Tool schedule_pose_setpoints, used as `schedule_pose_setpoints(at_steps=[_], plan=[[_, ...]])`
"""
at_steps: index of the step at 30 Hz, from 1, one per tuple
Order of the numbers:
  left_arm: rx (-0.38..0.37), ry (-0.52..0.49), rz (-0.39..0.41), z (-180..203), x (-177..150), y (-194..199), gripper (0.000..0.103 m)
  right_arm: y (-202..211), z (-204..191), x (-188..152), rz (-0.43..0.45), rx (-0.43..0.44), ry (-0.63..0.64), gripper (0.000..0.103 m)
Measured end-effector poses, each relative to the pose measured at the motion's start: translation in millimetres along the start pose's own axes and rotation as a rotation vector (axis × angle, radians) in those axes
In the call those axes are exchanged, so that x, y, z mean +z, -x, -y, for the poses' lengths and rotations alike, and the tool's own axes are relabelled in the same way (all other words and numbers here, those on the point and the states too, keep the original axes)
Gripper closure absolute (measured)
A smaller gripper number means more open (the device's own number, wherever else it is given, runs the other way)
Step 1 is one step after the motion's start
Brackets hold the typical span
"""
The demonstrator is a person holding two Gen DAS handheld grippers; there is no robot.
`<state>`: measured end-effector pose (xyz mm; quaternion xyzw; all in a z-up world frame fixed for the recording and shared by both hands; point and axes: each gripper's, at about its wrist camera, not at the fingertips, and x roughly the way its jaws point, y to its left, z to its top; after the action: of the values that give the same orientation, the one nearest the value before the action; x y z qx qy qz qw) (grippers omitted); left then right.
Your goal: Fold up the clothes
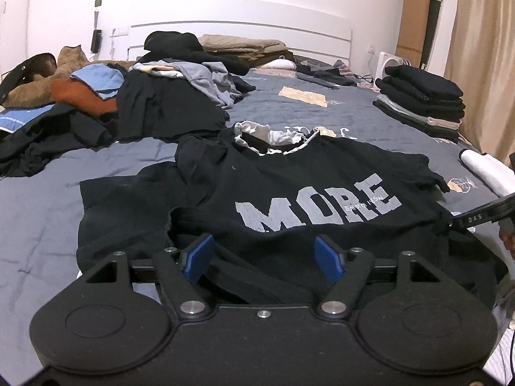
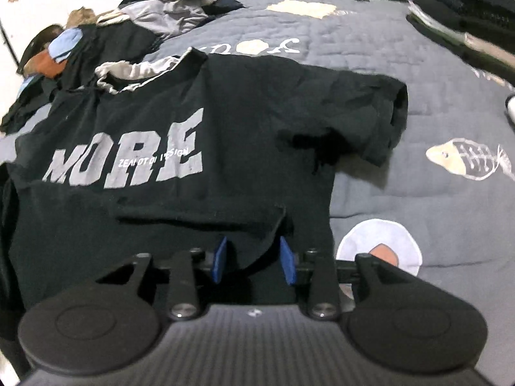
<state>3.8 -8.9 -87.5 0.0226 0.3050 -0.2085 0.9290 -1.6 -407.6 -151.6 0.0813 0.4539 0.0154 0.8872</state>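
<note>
The left gripper (image 1: 264, 259) stands with its blue pads (image 1: 201, 257) wide apart over the near hem of a black T-shirt (image 1: 289, 173); folds of the hem lie in the gap between the pads, but neither pad presses on them, so it holds nothing. Just ahead of it the shirt is spread front up on a grey quilted bedspread (image 1: 42, 199), the grey word "MORE" (image 1: 318, 206) across its chest and a pale-trimmed neckline (image 1: 273, 136) at its far end. To the right of the shirt, the tip of the right gripper (image 2: 254, 262) shows at the picture's edge. In its own view the right gripper's pads (image 2: 288, 262) stand partly apart above the shirt's lower right corner, where a raised fold of black cloth runs up between them; whether the pads pinch that fold cannot be told. Beyond it the shirt's right sleeve (image 2: 383, 119) lies spread on the bedspread, and further right a fish motif (image 2: 466, 160) is stitched into the quilt. Far ahead and to the left of the left gripper lies a heap of unfolded clothes (image 1: 145, 103), and far ahead to its right sits a stack of folded dark garments (image 1: 421, 99), with a white headboard (image 1: 241, 32) behind everything.
</note>
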Motion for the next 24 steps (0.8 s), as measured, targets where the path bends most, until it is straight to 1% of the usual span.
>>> schedule_pose_setpoints(at_steps=[1,4,12,15,17,19,21,23,24], plan=[[0.000,0.000,0.001,-0.2,-0.1,-0.2,0.034,-1.6,1.5,1.1,0.001,0.004,-0.013,0.075],[-0.004,0.000,0.003,-0.7,-0.3,-0.8,0.034,-1.7,8.3,5.5,0.011,0.006,-0.067,0.100],[-0.006,-0.007,-0.001,-0.7,-1.3,-2.3,0.034,16.1,12.9,15.8,0.094,0.027,-0.098,0.102],[-0.019,-0.003,-0.003,-0.3,-1.3,-2.1,0.034,25.6,14.3,20.3,0.128,0.044,-0.104,0.102],[-0.035,-0.001,-0.001,0.2,-1.3,-0.9,0.034,31.5,16.6,22.7,0.157,0.041,-0.113,0.102],[-0.089,0.006,-0.006,2.7,-1.0,0.6,0.034,35.4,20.5,25.0,0.174,0.041,-0.129,0.103],[-0.172,-0.009,-0.009,9.4,-1.1,3.3,0.034,37.9,25.2,26.9,0.192,0.028,-0.148,0.103],[-0.240,-0.053,-0.002,22.2,-2.5,6.7,0.034,38.9,31.1,28.3,0.203,0.010,-0.170,0.103],[-0.276,-0.081,-0.006,29.7,-3.3,7.9,0.033,38.6,33.7,29.3,0.195,0.015,-0.178,0.103]])
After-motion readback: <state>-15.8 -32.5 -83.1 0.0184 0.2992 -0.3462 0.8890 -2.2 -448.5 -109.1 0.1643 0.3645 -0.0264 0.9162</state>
